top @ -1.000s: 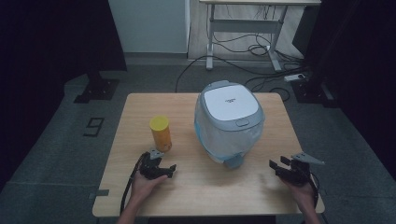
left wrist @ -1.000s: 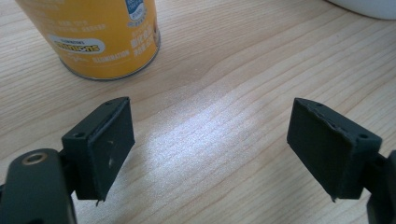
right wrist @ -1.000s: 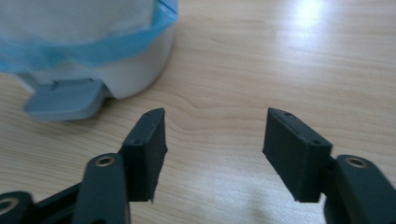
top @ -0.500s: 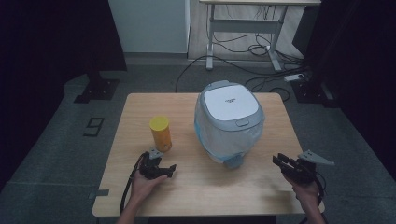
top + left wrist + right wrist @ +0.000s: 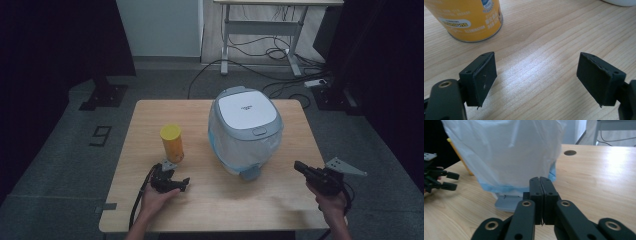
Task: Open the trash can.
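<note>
Dim, dark-edged high view; bright glare patch on the wooden table (image 5: 534,75) in both gripper views.

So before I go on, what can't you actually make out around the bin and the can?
- Pedal bin: the lid in the high view and the bag in the right gripper view hide its contents.
- Yellow can: cut off by the left gripper view's top edge; label print too small in the high view.
- Pedal: partly behind the right gripper.

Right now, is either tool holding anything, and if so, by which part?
Nothing is held. The left tool stands open over bare table, short of the yellow can. The right tool is shut on nothing, facing the bin.
</note>
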A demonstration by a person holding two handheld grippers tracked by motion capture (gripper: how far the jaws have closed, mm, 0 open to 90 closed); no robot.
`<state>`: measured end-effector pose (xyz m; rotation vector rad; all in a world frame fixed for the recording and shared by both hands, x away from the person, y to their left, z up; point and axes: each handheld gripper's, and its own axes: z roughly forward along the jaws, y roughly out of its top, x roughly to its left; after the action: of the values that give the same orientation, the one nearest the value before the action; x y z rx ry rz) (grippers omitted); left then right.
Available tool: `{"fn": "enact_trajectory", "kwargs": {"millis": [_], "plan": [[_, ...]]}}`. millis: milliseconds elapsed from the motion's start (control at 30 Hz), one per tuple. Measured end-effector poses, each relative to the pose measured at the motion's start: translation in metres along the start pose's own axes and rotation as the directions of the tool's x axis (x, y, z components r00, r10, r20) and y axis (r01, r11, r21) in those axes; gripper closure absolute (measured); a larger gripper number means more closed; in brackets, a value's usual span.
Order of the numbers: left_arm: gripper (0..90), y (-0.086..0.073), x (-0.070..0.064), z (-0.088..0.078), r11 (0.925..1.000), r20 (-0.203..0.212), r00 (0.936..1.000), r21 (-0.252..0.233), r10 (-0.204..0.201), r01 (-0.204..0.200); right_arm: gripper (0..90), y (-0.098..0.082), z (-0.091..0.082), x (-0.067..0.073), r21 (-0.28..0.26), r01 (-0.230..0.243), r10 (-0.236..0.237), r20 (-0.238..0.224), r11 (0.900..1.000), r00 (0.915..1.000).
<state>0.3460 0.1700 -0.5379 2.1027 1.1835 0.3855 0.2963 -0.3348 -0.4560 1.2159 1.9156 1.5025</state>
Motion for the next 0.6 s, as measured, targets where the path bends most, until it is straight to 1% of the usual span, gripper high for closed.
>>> {"fn": "enact_trajectory", "kwargs": {"millis": [67, 133, 167, 233, 267, 300, 333, 400, 433, 500, 533, 600], "plan": [[16.4, 0.0, -0.001, 0.0, 1.0, 0.004, 1.0, 0.003, 0.001, -0.001, 89.2, 0.005, -0.001, 0.004, -0.007, 0.015, -0.015, -0.01, 1.0, 0.9998], [16.5, 0.0, -0.001, 0.001, 1.0, 0.006, 1.0, 0.004, 0.001, -0.001, 89.2, 0.007, -0.001, 0.006, -0.012, 0.017, -0.017, -0.015, 1.0, 0.9997], [16.5, -0.001, -0.002, 0.001, 1.0, 0.008, 1.0, 0.006, 0.004, -0.004, 89.2, 0.014, -0.002, 0.011, -0.025, 0.032, -0.033, -0.034, 0.999, 0.9989], [16.6, -0.001, -0.002, 0.001, 0.9999, 0.008, 1.0, 0.009, 0.006, -0.006, 89.2, 0.016, -0.002, 0.013, -0.027, 0.036, -0.037, -0.037, 0.999, 0.9986], [16.6, -0.001, -0.003, 0.002, 0.9999, 0.009, 0.9999, 0.01, 0.008, -0.008, 89.2, 0.02, -0.003, 0.015, -0.033, 0.044, -0.045, -0.045, 0.998, 0.998], [16.6, -0.001, -0.003, 0.002, 0.9999, 0.011, 0.9999, 0.011, 0.01, -0.01, 89.2, 0.026, -0.004, 0.017, -0.043, 0.051, -0.054, -0.062, 0.998, 0.9966], [16.7, -0.001, -0.003, 0.002, 0.9999, 0.011, 0.9999, 0.011, 0.01, -0.01, 89.2, 0.026, -0.004, 0.017, -0.043, 0.051, -0.054, -0.062, 0.998, 0.9966], [16.7, -0.001, -0.003, 0.002, 0.9999, 0.012, 0.9999, 0.01, 0.008, -0.008, 89.2, 0.032, -0.005, 0.019, -0.047, 0.061, -0.064, -0.069, 0.997, 0.9956], [16.8, -0.001, -0.003, 0.002, 0.9999, 0.014, 0.9999, 0.012, 0.008, -0.008, 89.2, 0.039, -0.005, 0.021, -0.05, 0.069, -0.072, -0.073, 0.996, 0.9947], [16.8, -0.001, -0.003, 0.003, 0.9999, 0.013, 0.9999, 0.015, 0.008, -0.008, 89.2, 0.045, -0.004, 0.023, -0.055, 0.077, -0.082, -0.081, 0.995, 0.9934], [16.8, -0.001, -0.003, 0.003, 0.9998, 0.014, 0.9999, 0.016, 0.008, -0.009, 89.2, 0.045, -0.004, 0.023, -0.055, 0.077, -0.082, -0.081, 0.995, 0.9934], [16.9, -0.001, -0.003, 0.004, 0.9998, 0.016, 0.9998, 0.02, 0.007, -0.008, 89.3, 0.055, -0.003, 0.026, -0.063, 0.088, -0.093, -0.094, 0.994, 0.9912]]}}
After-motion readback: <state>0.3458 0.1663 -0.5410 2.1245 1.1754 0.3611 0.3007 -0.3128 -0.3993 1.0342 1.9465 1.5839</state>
